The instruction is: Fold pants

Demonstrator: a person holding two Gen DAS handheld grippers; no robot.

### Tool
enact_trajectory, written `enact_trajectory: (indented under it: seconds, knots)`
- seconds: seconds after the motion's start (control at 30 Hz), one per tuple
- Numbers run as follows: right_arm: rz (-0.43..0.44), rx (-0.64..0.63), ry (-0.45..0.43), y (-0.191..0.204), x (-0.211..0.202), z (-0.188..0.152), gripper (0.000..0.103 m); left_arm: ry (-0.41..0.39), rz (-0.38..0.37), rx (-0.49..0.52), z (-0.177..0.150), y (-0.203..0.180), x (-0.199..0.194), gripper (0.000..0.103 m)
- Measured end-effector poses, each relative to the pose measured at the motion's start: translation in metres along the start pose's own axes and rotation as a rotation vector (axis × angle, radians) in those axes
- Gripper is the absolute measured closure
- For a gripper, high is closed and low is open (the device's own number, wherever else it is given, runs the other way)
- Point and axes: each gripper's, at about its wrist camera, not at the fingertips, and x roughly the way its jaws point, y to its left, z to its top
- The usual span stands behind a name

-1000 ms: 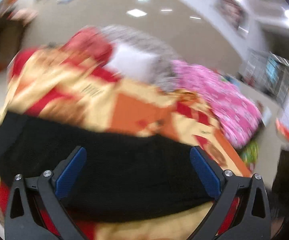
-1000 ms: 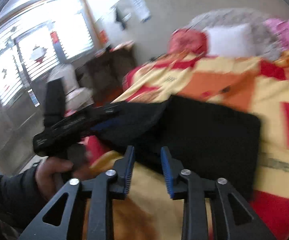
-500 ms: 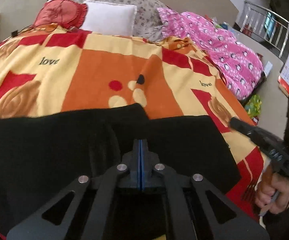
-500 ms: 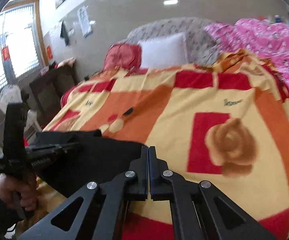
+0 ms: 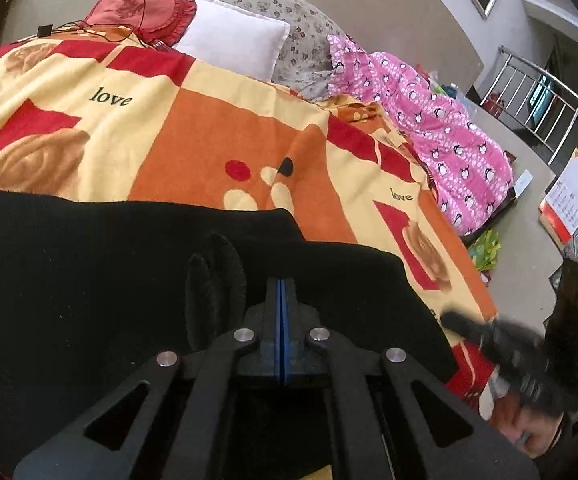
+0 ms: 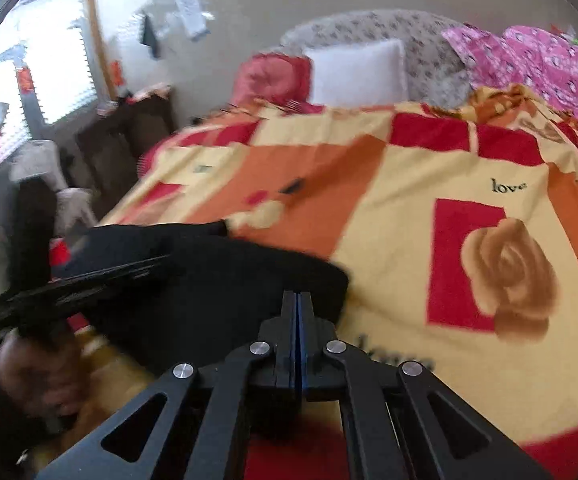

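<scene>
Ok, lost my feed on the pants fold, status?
Left gripper shut on black pants. Right gripper shut at the pants' edge, grip unclear. Pants flat on blanket. Nothing in the way.

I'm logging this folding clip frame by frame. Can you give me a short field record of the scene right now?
surface: blanket in orange, yellow and red, on a bed
garment: black pants lying across the near end of the blanket
left gripper: fingers closed, over the pants
right gripper: fingers closed, at the pants' edge
grip on cloth: cannot tell for either
far end: white pillow, red pillow
right side: pink quilt
</scene>
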Motion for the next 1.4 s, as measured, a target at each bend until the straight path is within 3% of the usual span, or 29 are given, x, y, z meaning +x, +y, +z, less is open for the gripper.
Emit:
enact_trajectory:
  seconds: [0.07,0.23,0.33,0.43,0.47,0.6,0.7,0.83,0.9,0.93,0.97,1.03,1.07,1.1,1.17,1.27,1.4]
  knots:
    - [-0.012,-0.030,0.082,0.007,0.011,-0.017,0.102,-0.002,0.004,0.005,0.000,-0.002,0.000,0.102]
    - [0.001,0.039,0.057,0.000,0.002,-0.008,0.102,-0.002,-0.013,-0.013,0.000,0.001,-0.001,0.102]
    - [0.043,0.000,0.022,0.020,-0.004,-0.001,0.098,-0.004,-0.033,-0.033,0.000,0.005,-0.002,0.102]
    - [0.036,-0.075,0.122,0.035,0.021,-0.014,0.097,-0.005,-0.049,-0.048,0.000,0.008,-0.003,0.102]
    - [0.031,-0.072,0.075,0.035,0.020,-0.016,0.099,-0.005,-0.055,-0.054,0.000,0.009,-0.003,0.102]
    - [0.049,-0.075,0.030,0.048,0.008,-0.009,0.095,-0.006,-0.063,-0.062,0.000,0.010,-0.003,0.102]
    - [0.035,-0.131,0.119,0.057,0.027,-0.019,0.091,-0.006,-0.067,-0.065,-0.001,0.011,-0.003,0.102]
    - [0.068,-0.072,0.034,0.045,0.007,-0.010,0.090,-0.049,-0.107,-0.136,-0.005,0.025,-0.018,0.099]
    - [0.033,-0.045,-0.032,0.032,-0.006,-0.004,0.073,-0.060,-0.121,-0.165,-0.010,0.032,-0.025,0.099]
    - [0.023,-0.028,-0.054,0.026,-0.010,-0.003,0.070,-0.073,-0.120,-0.177,-0.014,0.034,-0.033,0.099]
    - [0.007,-0.004,-0.086,0.018,-0.014,-0.001,0.070,-0.084,-0.110,-0.179,-0.016,0.034,-0.038,0.096]
    - [-0.041,0.036,-0.148,0.003,-0.021,-0.002,0.065,-0.109,-0.074,-0.155,-0.023,0.031,-0.053,0.054]
    - [-0.070,0.057,-0.175,-0.006,-0.022,-0.005,0.058,-0.135,-0.073,-0.144,-0.028,0.030,-0.064,0.048]
    - [-0.074,0.110,-0.183,-0.018,-0.021,-0.009,0.053,-0.154,-0.079,-0.138,-0.032,0.031,-0.072,0.043]
    - [-0.050,0.202,-0.149,-0.038,-0.013,-0.010,0.053,-0.171,-0.085,-0.139,-0.040,0.035,-0.090,0.040]
    - [-0.039,0.293,-0.142,-0.058,-0.011,-0.012,0.053,-0.193,-0.064,-0.217,-0.055,0.055,-0.114,0.022]
    - [-0.042,0.295,-0.127,-0.060,-0.004,-0.009,0.053,-0.246,-0.011,-0.372,-0.076,0.093,-0.142,0.020]
